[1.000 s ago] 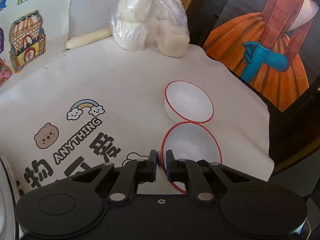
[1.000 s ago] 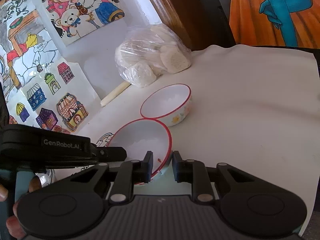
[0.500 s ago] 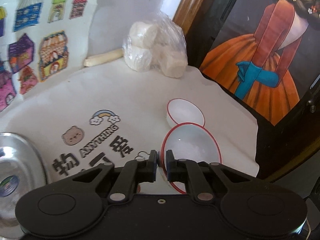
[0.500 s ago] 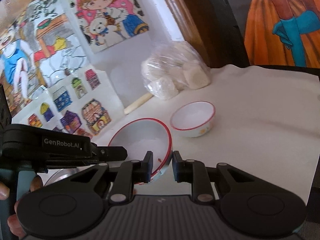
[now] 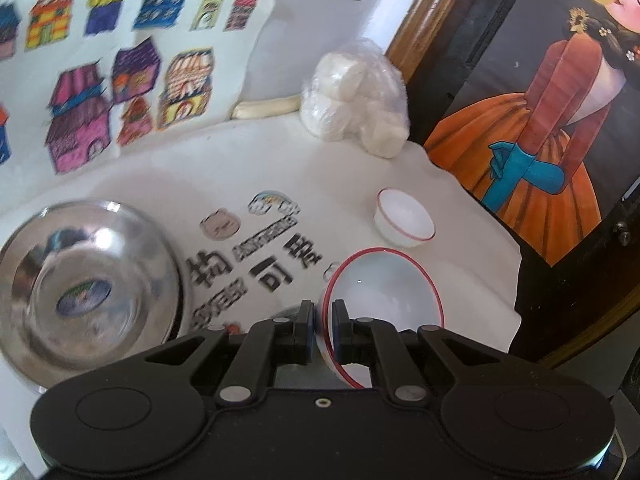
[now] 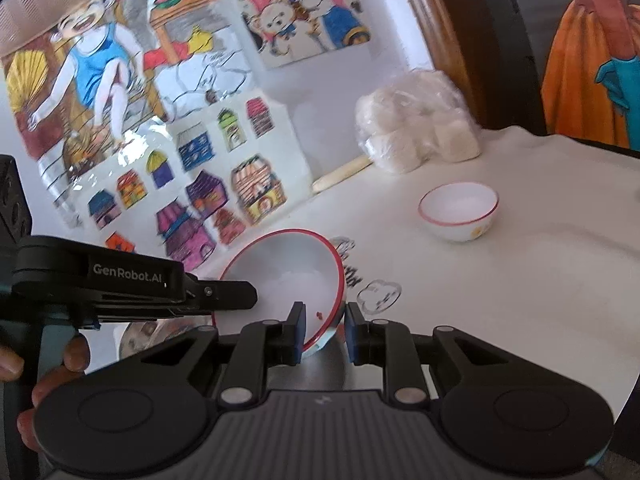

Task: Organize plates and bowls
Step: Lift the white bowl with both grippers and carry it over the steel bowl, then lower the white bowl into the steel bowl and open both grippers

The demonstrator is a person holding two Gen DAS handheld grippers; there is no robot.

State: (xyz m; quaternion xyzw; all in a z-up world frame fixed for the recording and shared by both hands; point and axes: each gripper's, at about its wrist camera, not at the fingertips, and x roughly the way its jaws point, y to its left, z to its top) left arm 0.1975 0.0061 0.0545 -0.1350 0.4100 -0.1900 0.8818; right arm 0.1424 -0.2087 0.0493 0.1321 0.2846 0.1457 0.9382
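Note:
A white bowl with a red rim (image 5: 384,292) is held in the air, tilted. My left gripper (image 5: 320,330) is shut on its rim. In the right wrist view the same bowl (image 6: 288,276) sits between the fingers of my right gripper (image 6: 322,332), whose jaws stand slightly apart around its rim; the left gripper's body (image 6: 132,284) holds the bowl's far side. A second, smaller red-rimmed bowl (image 5: 404,218) stands on the white cloth, also in the right wrist view (image 6: 460,210). A steel bowl (image 5: 84,284) lies at the left.
A plastic bag of white buns (image 5: 356,100) and a pale stick (image 5: 268,106) lie at the back by the wall. Children's drawings (image 5: 120,80) lean at the back left. A painting (image 5: 552,120) stands at the right, past the cloth's edge (image 5: 516,280).
Both grippers have lifted the large bowl up and leftward, away from the small bowl. The steel bowl has come into the left wrist view. The right jaws have widened a little.

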